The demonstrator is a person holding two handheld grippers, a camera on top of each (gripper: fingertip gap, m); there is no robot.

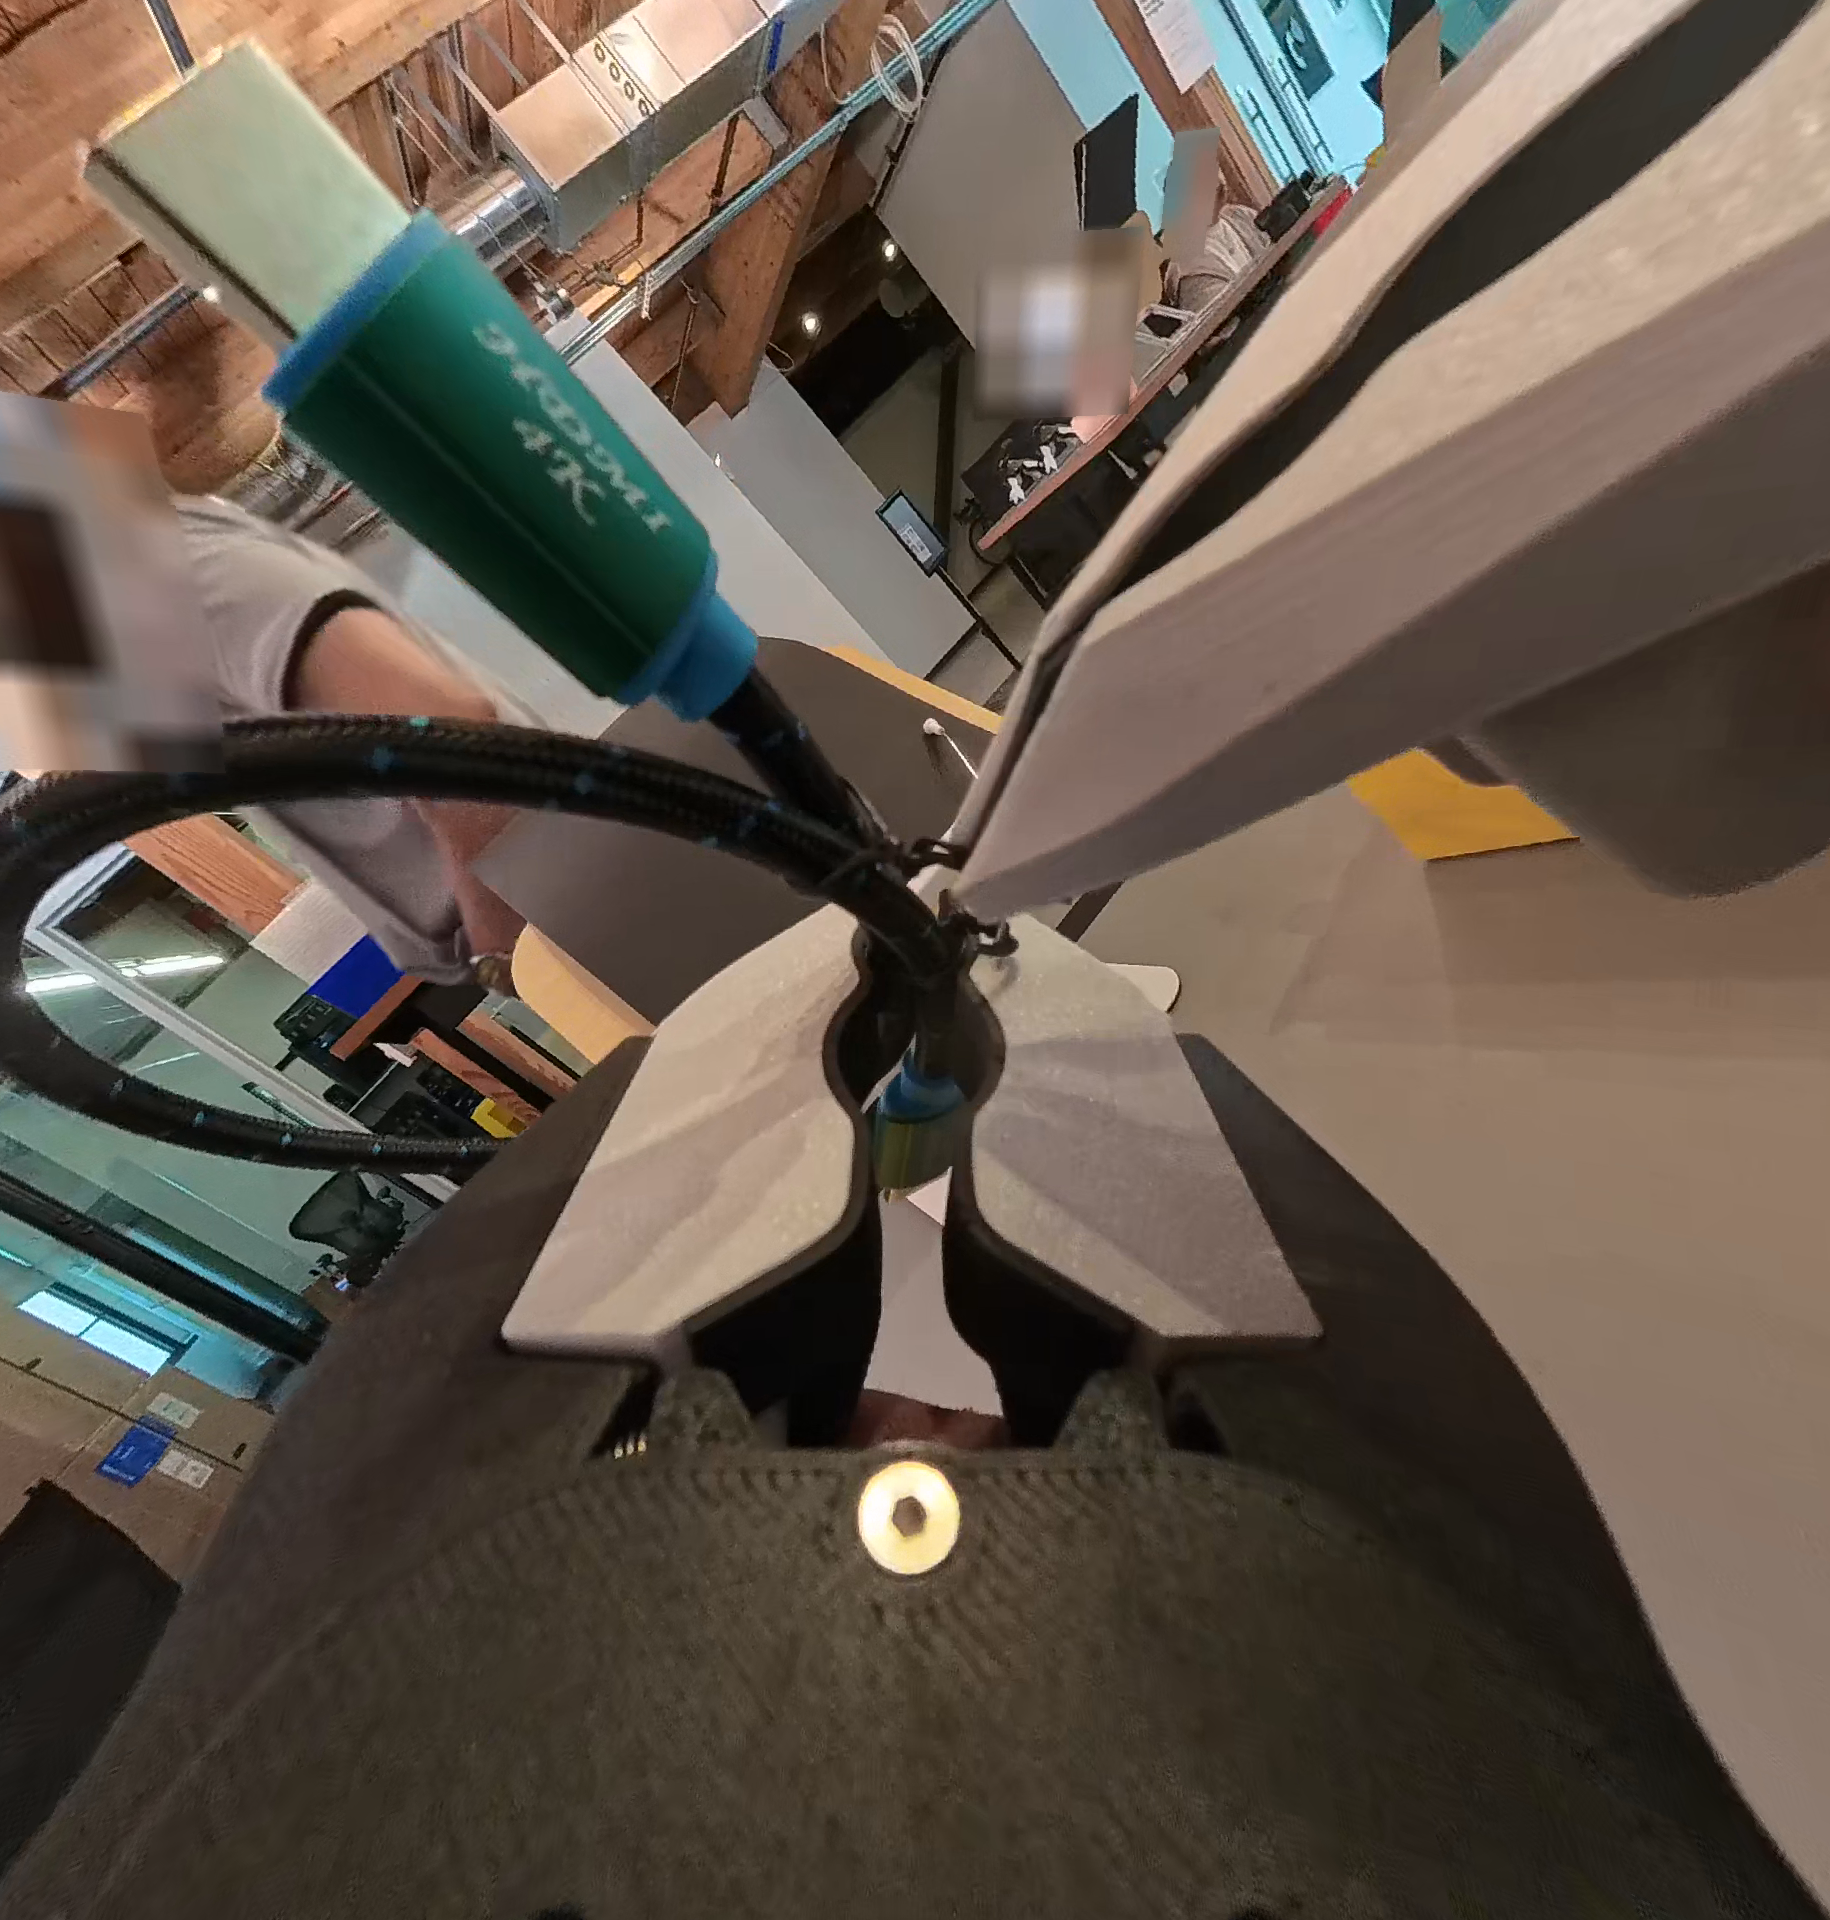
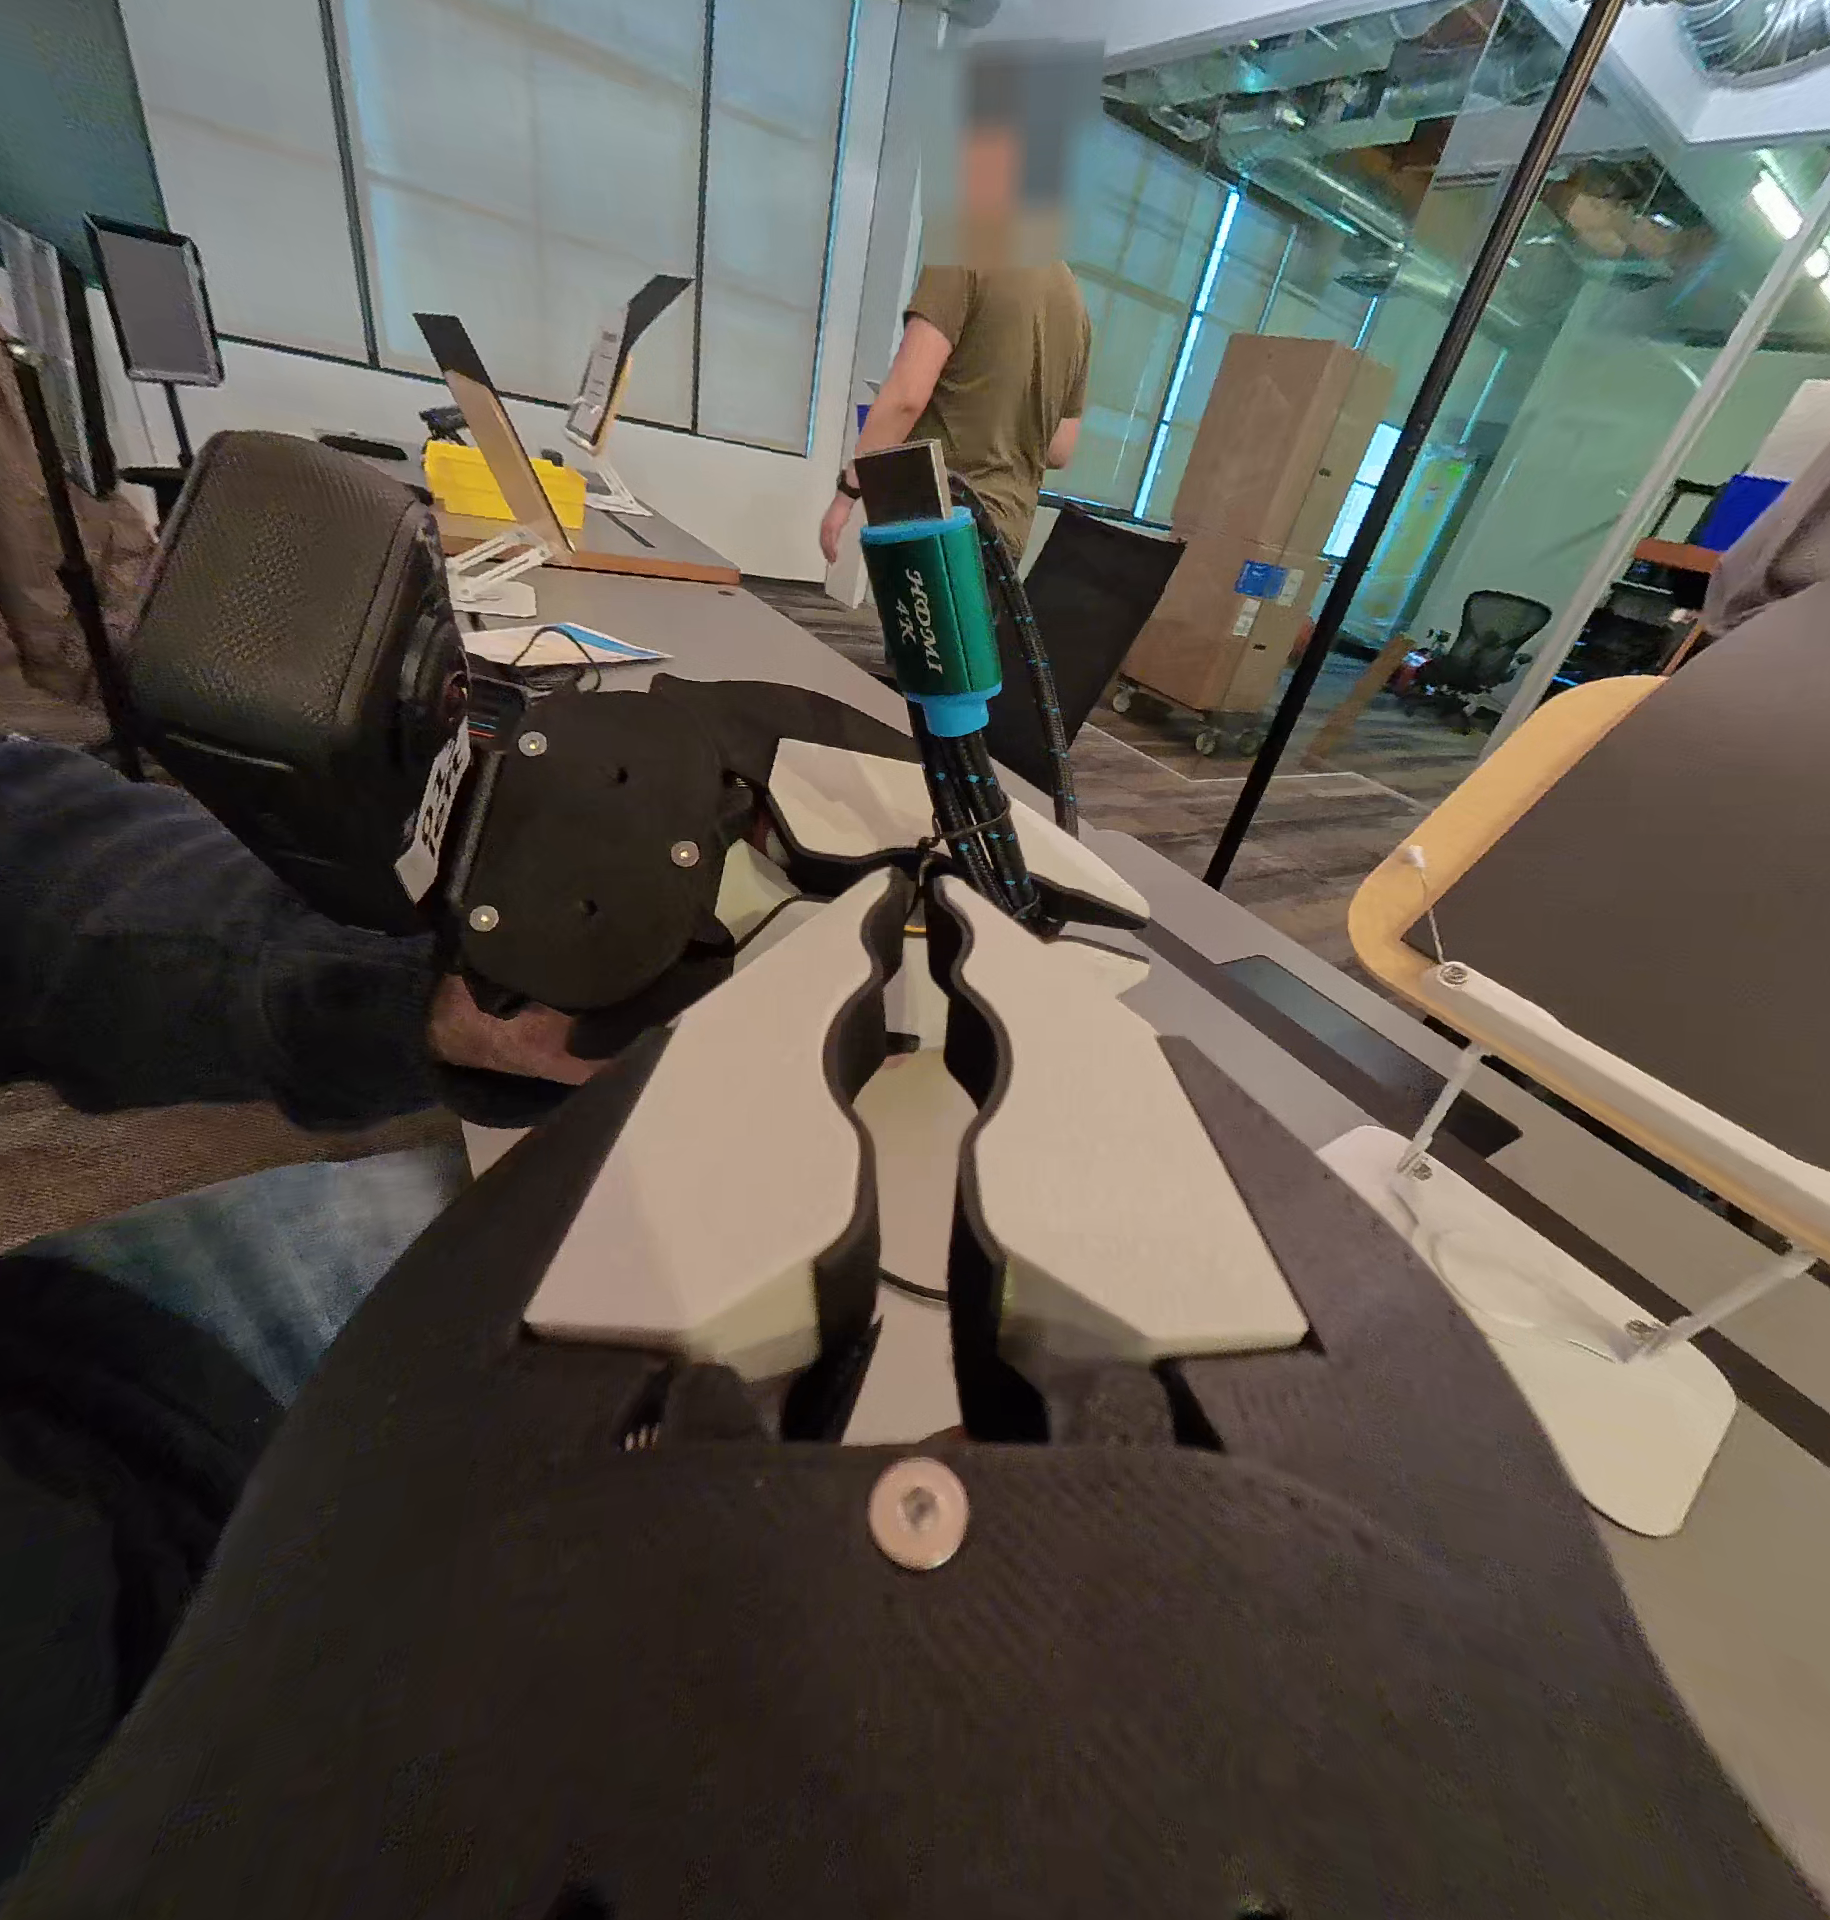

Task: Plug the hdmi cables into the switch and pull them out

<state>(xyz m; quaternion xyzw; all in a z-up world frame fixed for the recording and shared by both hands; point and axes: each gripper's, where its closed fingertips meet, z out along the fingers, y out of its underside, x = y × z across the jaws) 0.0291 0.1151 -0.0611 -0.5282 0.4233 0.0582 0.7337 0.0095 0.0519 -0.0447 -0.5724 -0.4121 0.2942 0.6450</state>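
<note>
1. the left gripper had its pale fingers pressed onto a bundled black braided hdmi cable, which was tied with a thin black twist tie right at the fingertips.
2. one green plug with blue collars and a bare metal end stood up and away from the grip, toward the upper left of the left wrist view; in the right wrist view the same plug rose nearly upright above the fingers.
3. a second green plug sat lower, in the gap between the left gripper's fingers.
4. the cable looped out to the left and curved back under the gripper.
5. the right gripper had its fingertips nearly together right at the tie; whether they pinched it could not be told. in the left wrist view it came in from the upper right.
6. a grey table lay below, and a tilted board on a white stand stood to the right.
7. the switch did not show in either view.
</note>
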